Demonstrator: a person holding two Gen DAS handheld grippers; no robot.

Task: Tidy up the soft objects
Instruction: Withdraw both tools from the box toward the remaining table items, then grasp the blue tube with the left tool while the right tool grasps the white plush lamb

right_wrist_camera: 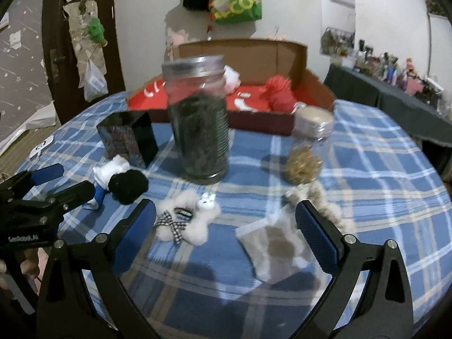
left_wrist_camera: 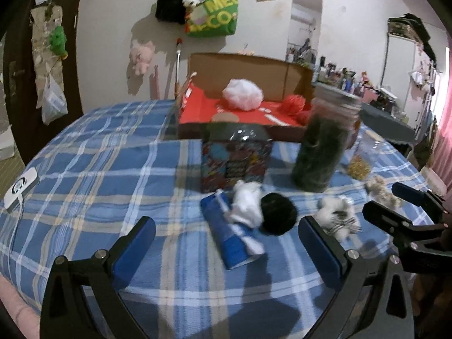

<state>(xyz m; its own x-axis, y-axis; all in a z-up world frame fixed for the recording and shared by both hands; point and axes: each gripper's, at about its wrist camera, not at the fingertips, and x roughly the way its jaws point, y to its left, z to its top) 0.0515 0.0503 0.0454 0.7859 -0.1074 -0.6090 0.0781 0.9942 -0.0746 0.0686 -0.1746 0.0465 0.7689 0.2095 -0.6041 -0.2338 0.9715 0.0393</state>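
Two grippers hang over the blue plaid bed (right_wrist_camera: 381,147), both spread wide with nothing between their fingers. The left gripper (left_wrist_camera: 226,243) hovers above a blue tissue pack (left_wrist_camera: 226,237), on which lie one white fluffy bit (left_wrist_camera: 245,200) and one black pompom (left_wrist_camera: 278,212). The right gripper (right_wrist_camera: 226,226) hangs over one white plush kitten (right_wrist_camera: 195,217) with a checked bow, just beside one translucent pouch (right_wrist_camera: 271,248); a beige fuzzy piece (right_wrist_camera: 319,197) lies touching its right finger.

Further back stand two jars: a tall one (right_wrist_camera: 200,118) packed with dark green fluff and a smaller one (right_wrist_camera: 308,147) holding gold tinsel. One dark patterned box (right_wrist_camera: 128,141) sits to their left.

Behind them is one open cardboard box (right_wrist_camera: 313,90) with a red lining, holding one white pompom (left_wrist_camera: 243,94) and one red pompom (right_wrist_camera: 279,93).
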